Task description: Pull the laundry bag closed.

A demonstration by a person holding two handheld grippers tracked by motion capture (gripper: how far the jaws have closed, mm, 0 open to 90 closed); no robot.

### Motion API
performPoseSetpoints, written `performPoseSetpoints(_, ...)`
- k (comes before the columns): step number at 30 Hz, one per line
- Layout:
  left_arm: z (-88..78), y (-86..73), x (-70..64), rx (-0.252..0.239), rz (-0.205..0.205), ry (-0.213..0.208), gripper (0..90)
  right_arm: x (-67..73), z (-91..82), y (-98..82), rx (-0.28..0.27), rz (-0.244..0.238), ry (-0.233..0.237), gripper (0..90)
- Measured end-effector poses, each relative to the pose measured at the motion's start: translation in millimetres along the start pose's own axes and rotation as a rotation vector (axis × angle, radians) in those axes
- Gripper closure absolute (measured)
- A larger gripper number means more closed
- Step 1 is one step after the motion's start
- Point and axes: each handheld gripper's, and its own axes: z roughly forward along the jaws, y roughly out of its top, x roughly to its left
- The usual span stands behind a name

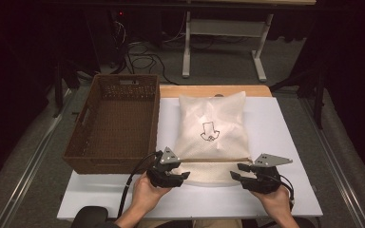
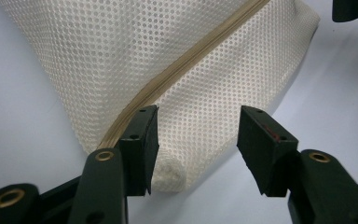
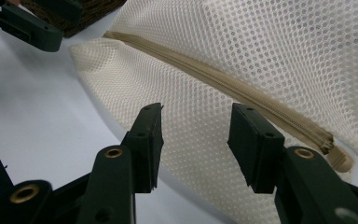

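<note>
Left gripper (image 1: 177, 172) sits at the near left corner of the white mesh laundry bag (image 1: 211, 128), its jaws spread apart with nothing pinched between them; in the left gripper view (image 2: 198, 144) the rounded corner of the bag (image 2: 168, 70) lies under the gap, and the pads stand clear of the mesh on either side. Further left stands a brown wicker basket (image 1: 115, 164), its right wall just beside the bag's left edge. Both lie on the white table (image 1: 285, 133); the bag sits in the middle of it, puffed up, with a small black drawing on top and a beige zipper (image 1: 214, 160) running across its near end from one gripper to the other. Right gripper (image 1: 241, 174) is at the bag's near right corner, held in the person's right hand (image 1: 278, 202); its jaws are also parted wide and grip nothing; in the right gripper view (image 3: 193, 144) they hover over the mesh just short of the zipper (image 3: 242, 95), whose pull end lies to the right.
</note>
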Motion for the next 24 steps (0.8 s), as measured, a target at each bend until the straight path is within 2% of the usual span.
performPoseSetpoints(4, 2.0, -5.1, 0.3, -0.005, -0.012, -0.005, 48.0, 0.3, 2.2, -4.6, -0.006, 0.011, 0.001, 54.5)
performPoseSetpoints(10, 4.6, -7.2, -0.8, 0.001, -0.001, 0.008, 47.6, 0.6, 3.1, -7.6, -0.004, -0.001, -0.005, 54.2)
performPoseSetpoints(18, 10.8, -13.6, 5.3, 0.014, -0.014, 0.022, 48.2, -8.4, 7.8, -15.6, 0.028, 0.017, -0.021, 55.6)
performPoseSetpoints(24, 17.9, -18.7, 9.2, 0.03, -0.023, 0.035, 48.2, -11.7, 10.7, -18.5, 0.044, 0.003, -0.047, 55.6)
